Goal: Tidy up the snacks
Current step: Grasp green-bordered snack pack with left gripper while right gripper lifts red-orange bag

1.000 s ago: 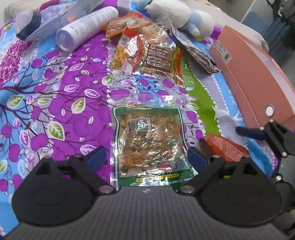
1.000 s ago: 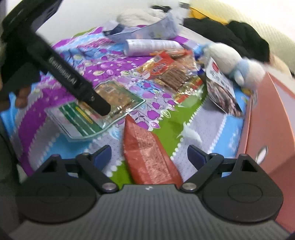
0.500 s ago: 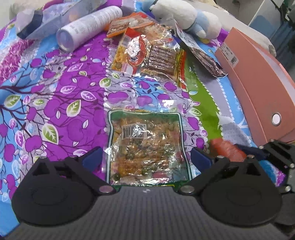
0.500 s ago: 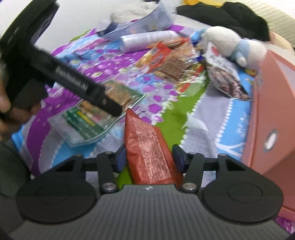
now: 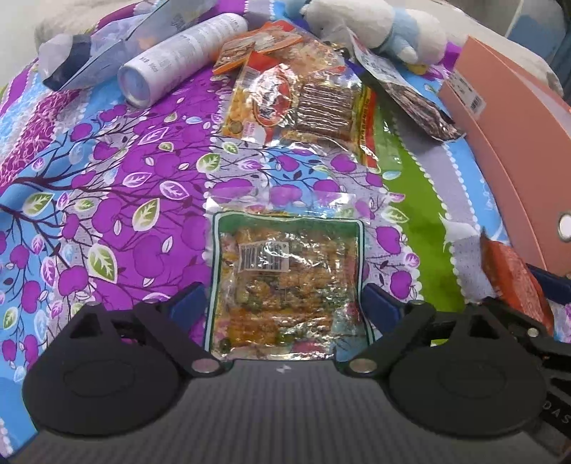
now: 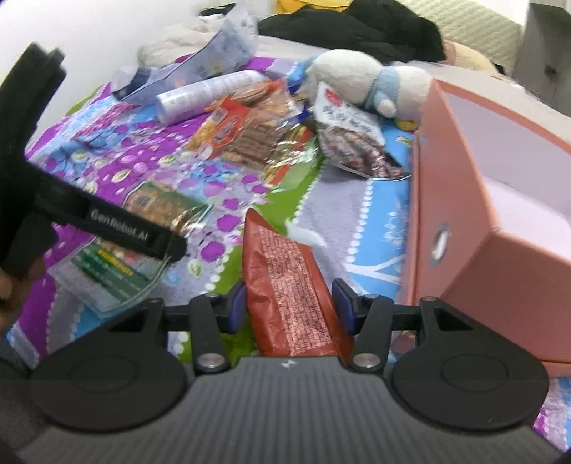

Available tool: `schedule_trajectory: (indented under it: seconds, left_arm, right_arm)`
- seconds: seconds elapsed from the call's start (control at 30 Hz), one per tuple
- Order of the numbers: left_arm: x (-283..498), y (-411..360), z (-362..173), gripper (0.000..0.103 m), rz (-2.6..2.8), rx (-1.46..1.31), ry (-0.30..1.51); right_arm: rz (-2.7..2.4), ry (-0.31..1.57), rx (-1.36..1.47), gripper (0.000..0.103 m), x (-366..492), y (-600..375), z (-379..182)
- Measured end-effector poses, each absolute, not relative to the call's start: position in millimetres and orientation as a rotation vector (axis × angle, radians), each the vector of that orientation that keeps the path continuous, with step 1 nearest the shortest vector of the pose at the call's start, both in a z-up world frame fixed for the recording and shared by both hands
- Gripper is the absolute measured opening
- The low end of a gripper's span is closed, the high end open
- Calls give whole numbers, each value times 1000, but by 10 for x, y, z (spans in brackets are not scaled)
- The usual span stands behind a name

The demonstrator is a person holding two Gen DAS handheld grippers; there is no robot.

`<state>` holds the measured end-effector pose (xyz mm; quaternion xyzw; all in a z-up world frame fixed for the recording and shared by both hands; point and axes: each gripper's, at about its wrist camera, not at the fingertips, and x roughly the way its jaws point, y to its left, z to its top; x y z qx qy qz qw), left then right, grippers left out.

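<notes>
A clear, green-edged snack pack (image 5: 285, 282) lies flat on the flowered cloth. My left gripper (image 5: 283, 303) straddles its near end. The jaws are closing, and the blue pads stand just outside the pack's edges without pressing on it. In the right wrist view the left gripper's black finger (image 6: 142, 239) lies across that pack (image 6: 157, 203). My right gripper (image 6: 289, 307) is shut on a red snack packet (image 6: 285, 278), held tilted just off the cloth beside the pink box (image 6: 499, 250). The red packet (image 5: 514, 278) also shows at the right edge of the left wrist view.
Farther back lie a heap of snack packs (image 5: 296, 103), a dark packet (image 5: 410, 96), a white cylinder (image 5: 178, 67) and a plush toy (image 5: 374, 25). The open pink box (image 5: 517, 142) stands along the right side. Dark clothes (image 6: 357, 28) are piled behind.
My right gripper closed on the red packet, raised it a little and rolled. My left gripper came closer over the green-edged pack, whose near end now sits between its fingers.
</notes>
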<state>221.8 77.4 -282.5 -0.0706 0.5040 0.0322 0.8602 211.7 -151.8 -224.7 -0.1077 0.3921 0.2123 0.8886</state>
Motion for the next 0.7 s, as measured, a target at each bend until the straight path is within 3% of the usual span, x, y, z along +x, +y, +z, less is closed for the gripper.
schedule_trajectory:
  seconds: [0.37, 0.7]
  left_arm:
    - [2112, 839, -2686, 68, 71, -192, 1029]
    - [1827, 799, -2416, 62, 42, -261, 996]
  right_arm:
    - [373, 847, -27, 54, 2098, -1654, -2092]
    - [355, 821, -7, 54, 1992, -1714, -1952]
